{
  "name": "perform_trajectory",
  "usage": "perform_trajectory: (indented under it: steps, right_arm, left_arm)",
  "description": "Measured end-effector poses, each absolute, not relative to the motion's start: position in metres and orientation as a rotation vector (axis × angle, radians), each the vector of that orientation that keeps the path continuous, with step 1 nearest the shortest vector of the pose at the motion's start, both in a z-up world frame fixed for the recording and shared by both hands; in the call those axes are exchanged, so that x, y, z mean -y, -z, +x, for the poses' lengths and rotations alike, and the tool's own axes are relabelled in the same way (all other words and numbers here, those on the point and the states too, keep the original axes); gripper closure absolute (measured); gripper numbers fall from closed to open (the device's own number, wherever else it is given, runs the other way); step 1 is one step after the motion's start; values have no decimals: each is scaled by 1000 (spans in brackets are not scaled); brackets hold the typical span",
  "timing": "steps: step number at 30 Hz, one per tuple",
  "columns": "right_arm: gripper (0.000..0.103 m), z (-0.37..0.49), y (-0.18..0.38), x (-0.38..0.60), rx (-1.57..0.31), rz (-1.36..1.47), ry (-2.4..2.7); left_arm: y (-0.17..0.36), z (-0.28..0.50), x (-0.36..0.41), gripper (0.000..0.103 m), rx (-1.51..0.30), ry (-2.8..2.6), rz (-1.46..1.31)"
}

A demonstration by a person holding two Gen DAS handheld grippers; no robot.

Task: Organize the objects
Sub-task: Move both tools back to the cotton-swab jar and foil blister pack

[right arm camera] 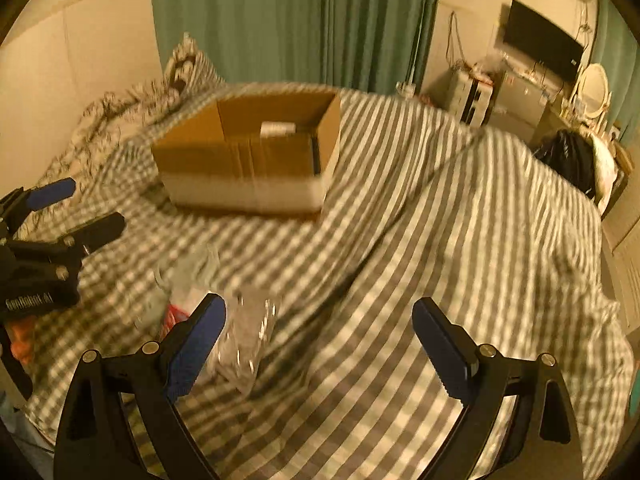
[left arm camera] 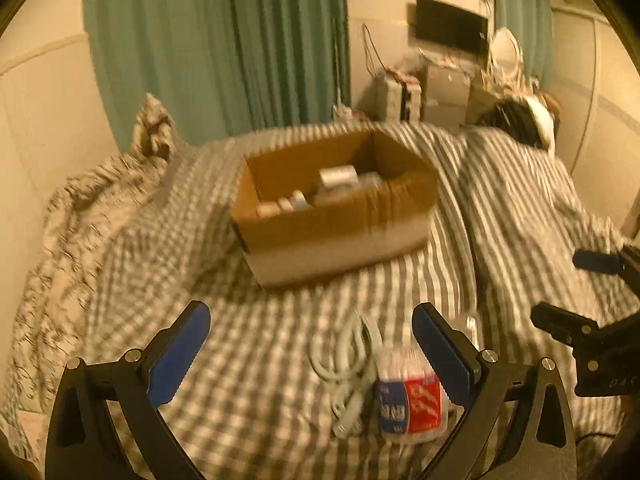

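An open cardboard box (left arm camera: 336, 208) with several small items inside sits on the striped bed; it also shows in the right wrist view (right arm camera: 248, 160). A coiled white cable (left arm camera: 344, 364) and a red, white and blue packet (left arm camera: 412, 400) lie on the bedding just inside my left gripper's right finger. My left gripper (left arm camera: 312, 344) is open and empty above them. My right gripper (right arm camera: 320, 340) is open and empty; a clear plastic bag (right arm camera: 248, 340) lies by its left finger. Each gripper shows at the edge of the other's view, the right one (left arm camera: 576, 292) and the left one (right arm camera: 68, 212).
A grey and white striped blanket (right arm camera: 440, 240) covers the bed. A patterned pillow (left arm camera: 152, 128) lies at the head by green curtains (left arm camera: 224, 40). A cluttered desk with a dark screen (left arm camera: 452, 24) and a dark bag (right arm camera: 568, 160) stand at the far right.
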State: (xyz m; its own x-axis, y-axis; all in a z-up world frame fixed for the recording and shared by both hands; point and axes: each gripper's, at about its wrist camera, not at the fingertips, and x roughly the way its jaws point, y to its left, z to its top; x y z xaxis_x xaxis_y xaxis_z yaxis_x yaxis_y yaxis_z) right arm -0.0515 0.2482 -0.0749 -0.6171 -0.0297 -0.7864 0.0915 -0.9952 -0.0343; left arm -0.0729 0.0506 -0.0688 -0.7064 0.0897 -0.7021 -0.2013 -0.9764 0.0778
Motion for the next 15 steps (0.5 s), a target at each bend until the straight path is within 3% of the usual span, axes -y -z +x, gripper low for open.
perform_trajectory:
  steps: [7, 15]
  right_arm:
    - [8, -50, 110, -237, -161, 1408, 2726]
    - [8, -49, 118, -239, -153, 1428, 2740]
  left_arm:
    - [132, -56, -76, 0, -261, -2602, -1273]
    - [153, -45, -97, 7, -297, -2504, -1277]
